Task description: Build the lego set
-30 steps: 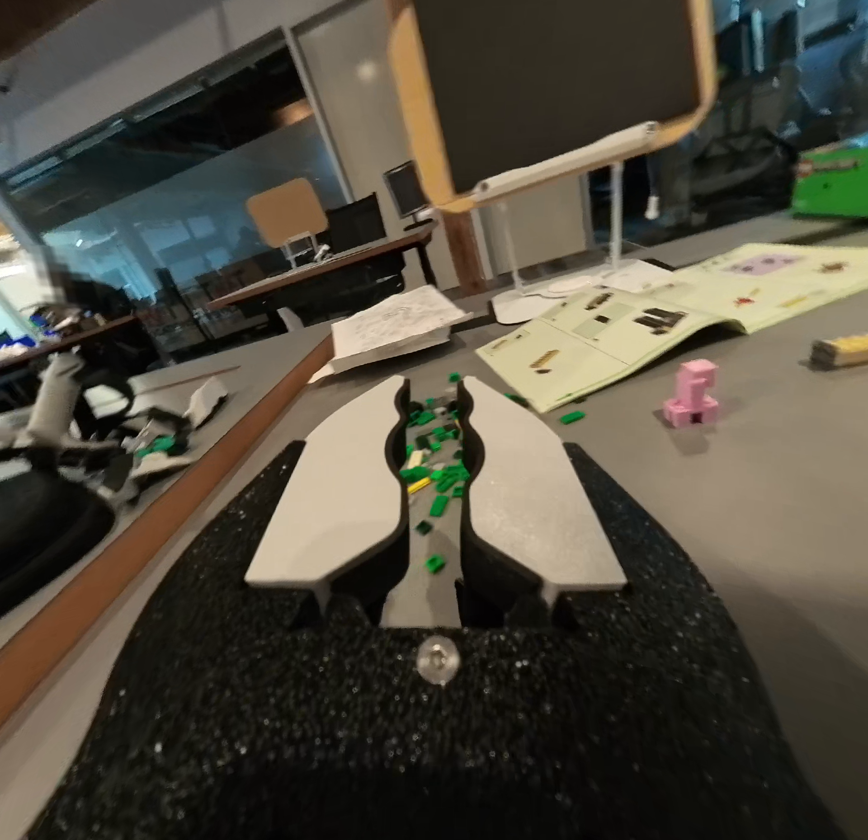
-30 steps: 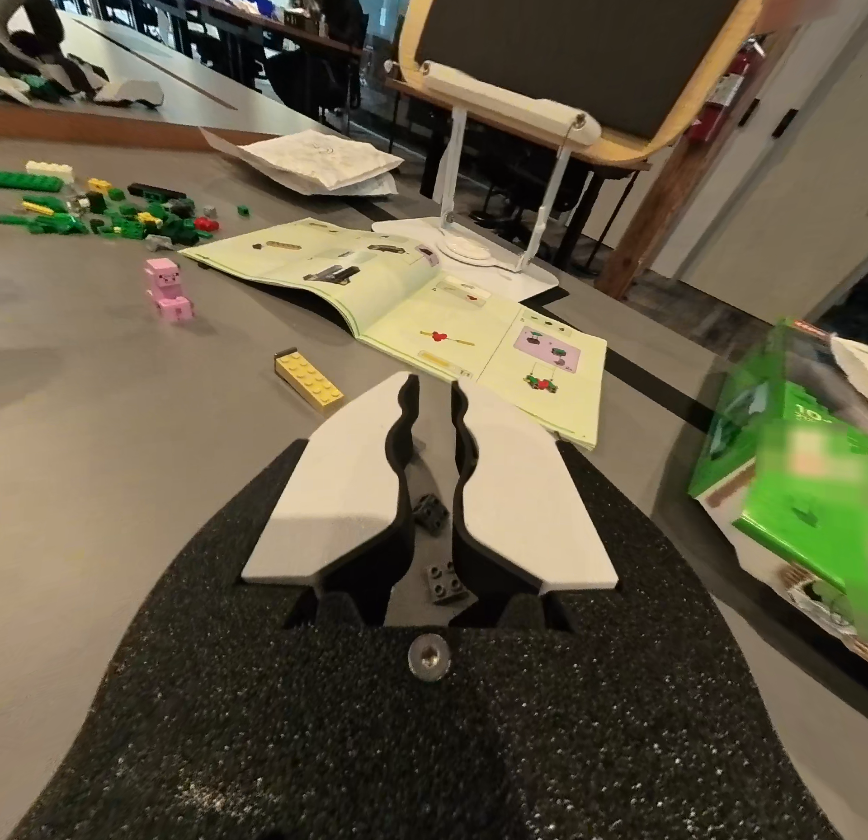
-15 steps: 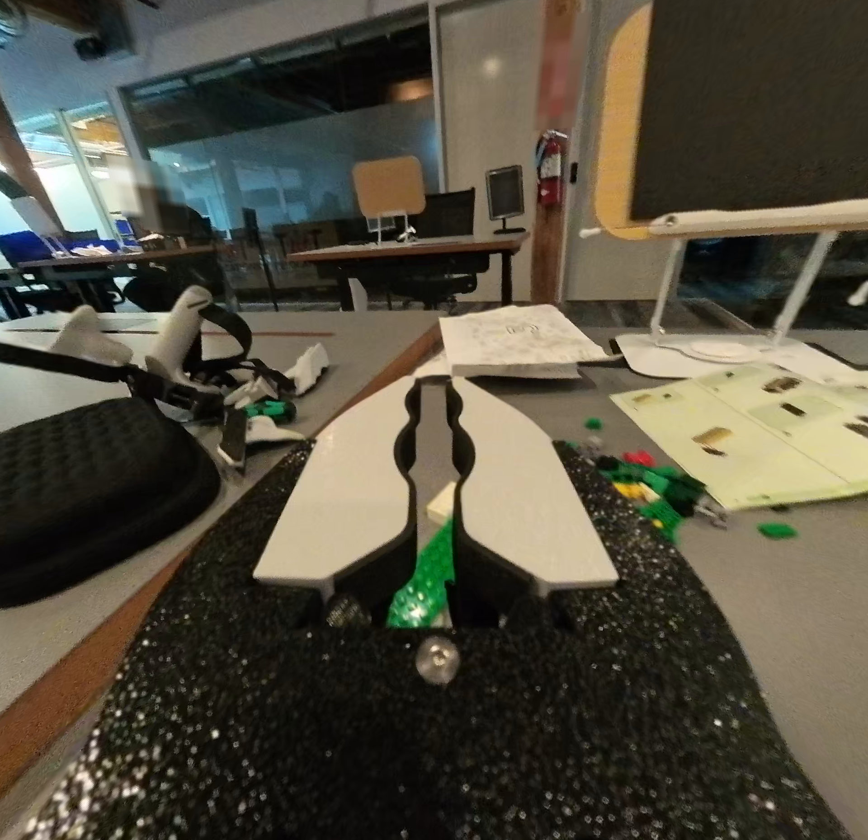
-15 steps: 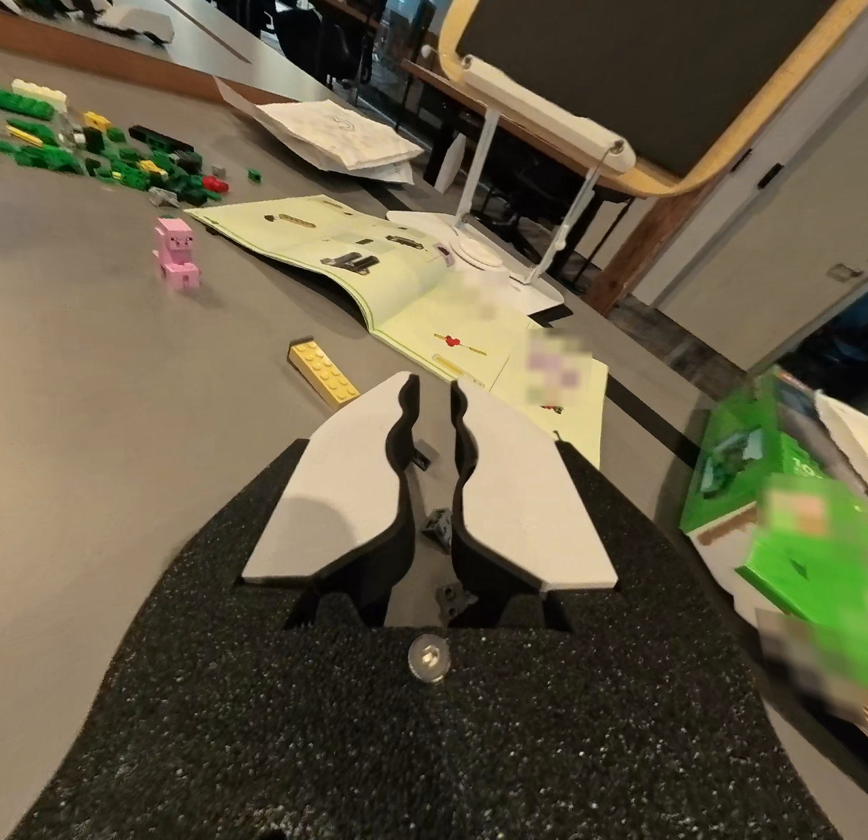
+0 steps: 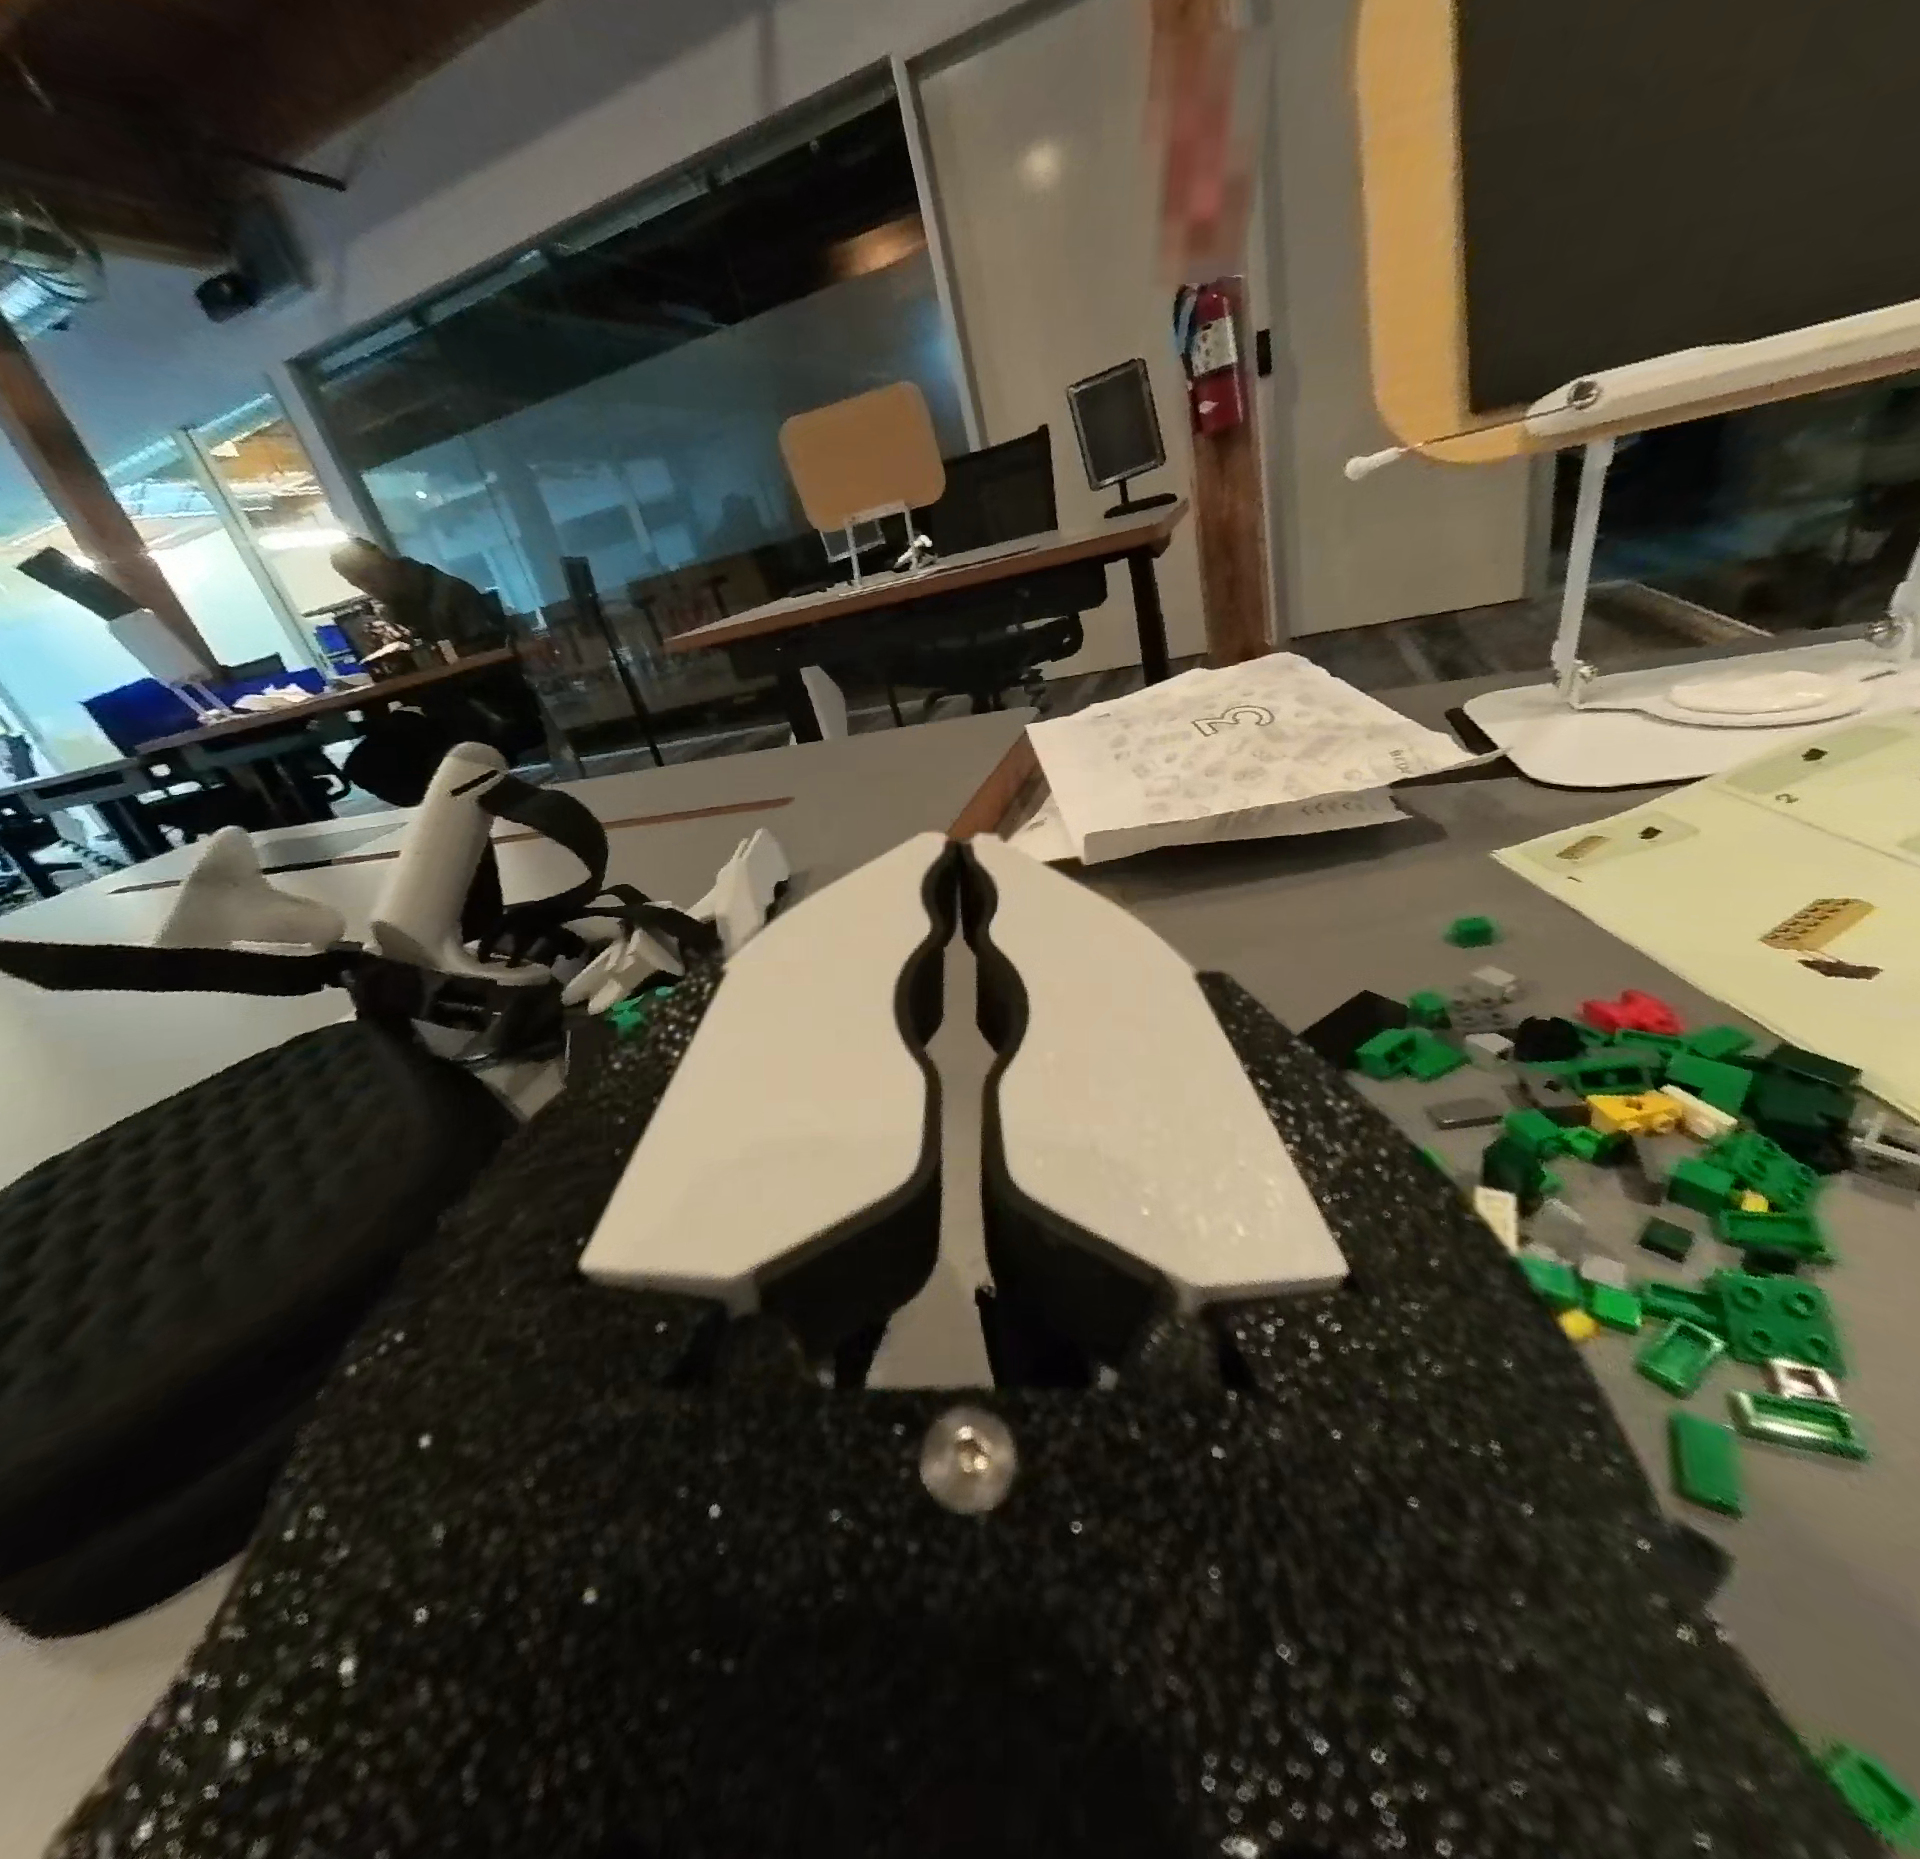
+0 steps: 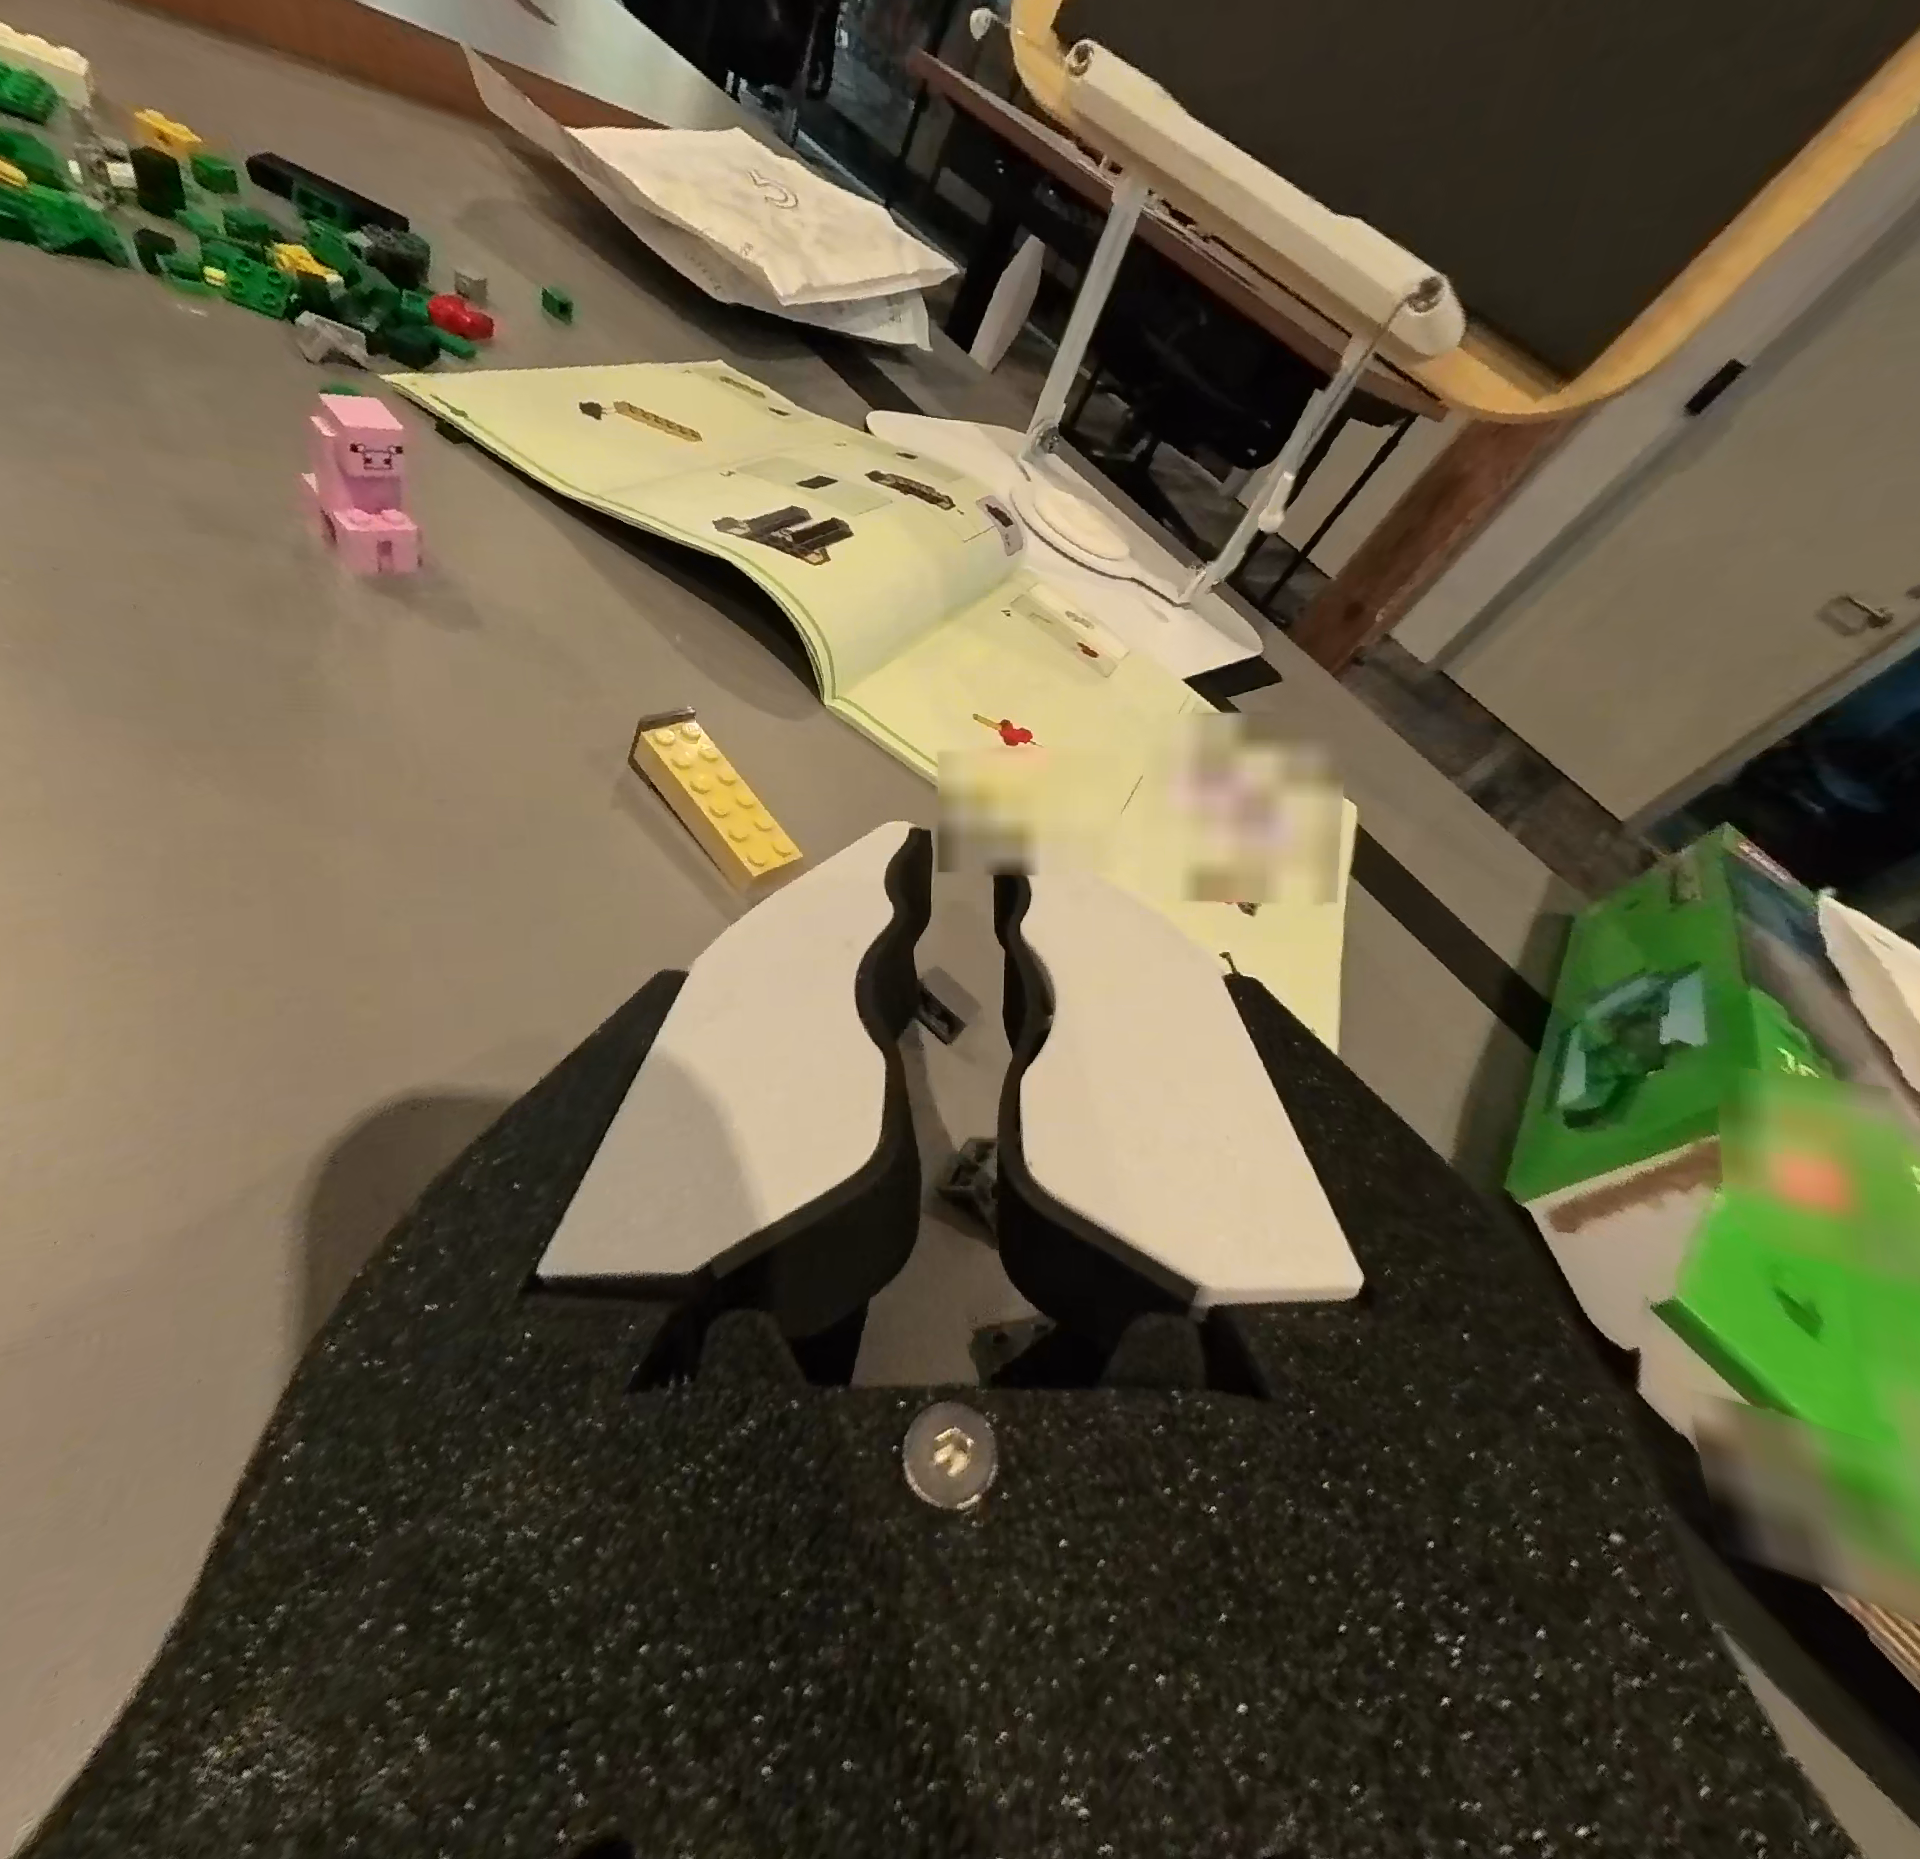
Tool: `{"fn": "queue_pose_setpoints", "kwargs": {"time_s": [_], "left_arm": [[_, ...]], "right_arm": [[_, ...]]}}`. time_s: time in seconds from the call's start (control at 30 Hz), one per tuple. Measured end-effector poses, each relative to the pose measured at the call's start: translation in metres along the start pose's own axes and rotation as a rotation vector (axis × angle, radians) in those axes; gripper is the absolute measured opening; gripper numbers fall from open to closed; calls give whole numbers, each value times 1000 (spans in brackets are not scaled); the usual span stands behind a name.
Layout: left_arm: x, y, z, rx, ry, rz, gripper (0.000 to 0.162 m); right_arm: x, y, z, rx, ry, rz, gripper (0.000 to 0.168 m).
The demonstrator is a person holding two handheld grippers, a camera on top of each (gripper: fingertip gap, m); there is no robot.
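Observation:
A pile of loose lego pieces (image 5: 1662,1134), mostly green with some yellow, red and grey, lies right of my left gripper (image 5: 958,851), whose fingers are shut with nothing showing between them. The pile also shows far left in the right wrist view (image 6: 239,240). My right gripper (image 6: 956,864) is slightly open and empty, low over the grey table (image 6: 208,874). Two small dark grey pieces (image 6: 945,1004) lie on the table in the gap under its fingers. A yellow brick (image 6: 717,801) lies just ahead-left of it. A pink lego pig (image 6: 364,484) stands farther left.
An open instruction booklet (image 6: 790,521) lies ahead, with a white stand base (image 6: 1081,531) behind it. A green lego box (image 6: 1662,1030) sits at the right. A paper bag (image 5: 1226,770), a black case (image 5: 156,1238) and white strapped controllers (image 5: 447,874) lie to the left. Tip to tip, the grippers are about 50 centimeters apart. My right gripper's tips are some 8 centimeters from the yellow brick (image 6: 717,801). Measured from the fingertips, the pink lego pig (image 6: 364,484) is 15 centimeters or so from the right gripper and 30 centimeters from the left.
My left gripper swung left past the lego pile and its fingers closed from open to shut. My right gripper moved forward a little toward the yellow brick, gap unchanged.

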State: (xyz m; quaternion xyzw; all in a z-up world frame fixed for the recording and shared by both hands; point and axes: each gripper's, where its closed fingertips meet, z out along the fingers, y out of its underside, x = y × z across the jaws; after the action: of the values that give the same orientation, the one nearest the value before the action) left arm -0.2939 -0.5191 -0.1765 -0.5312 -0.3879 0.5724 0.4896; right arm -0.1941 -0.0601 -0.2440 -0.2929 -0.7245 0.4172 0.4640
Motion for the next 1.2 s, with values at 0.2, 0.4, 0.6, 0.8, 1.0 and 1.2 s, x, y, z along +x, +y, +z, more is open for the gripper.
{"fn": "queue_pose_setpoints", "kwargs": {"time_s": [0.2, 0.4, 0.6, 0.8, 1.0, 1.2], "left_arm": [[-3, 4, 1, -13, -33, 30, 0], [11, 6, 4, -2, 5, 34, 0], [31, 13, 10, -23, 60, 123, 0], [30, 13, 9, -18, 61, 116, 0], [27, 10, 9, -4, 54, 90, 0], [28, 9, 9, 0, 57, 87, 0]], "right_arm": [[-6, -6, 4, 18, -12, -16, 10], [-52, -86, 44, 97, -324, 0, 11], [-133, -156, 143, -43, -833, -2, 15], [-191, -127, 234, -379, -1005, -194, 24], [-211, -111, 262, -498, -1046, -295, 28], [-217, -106, 271, -544, -1064, -315, 26]]}}
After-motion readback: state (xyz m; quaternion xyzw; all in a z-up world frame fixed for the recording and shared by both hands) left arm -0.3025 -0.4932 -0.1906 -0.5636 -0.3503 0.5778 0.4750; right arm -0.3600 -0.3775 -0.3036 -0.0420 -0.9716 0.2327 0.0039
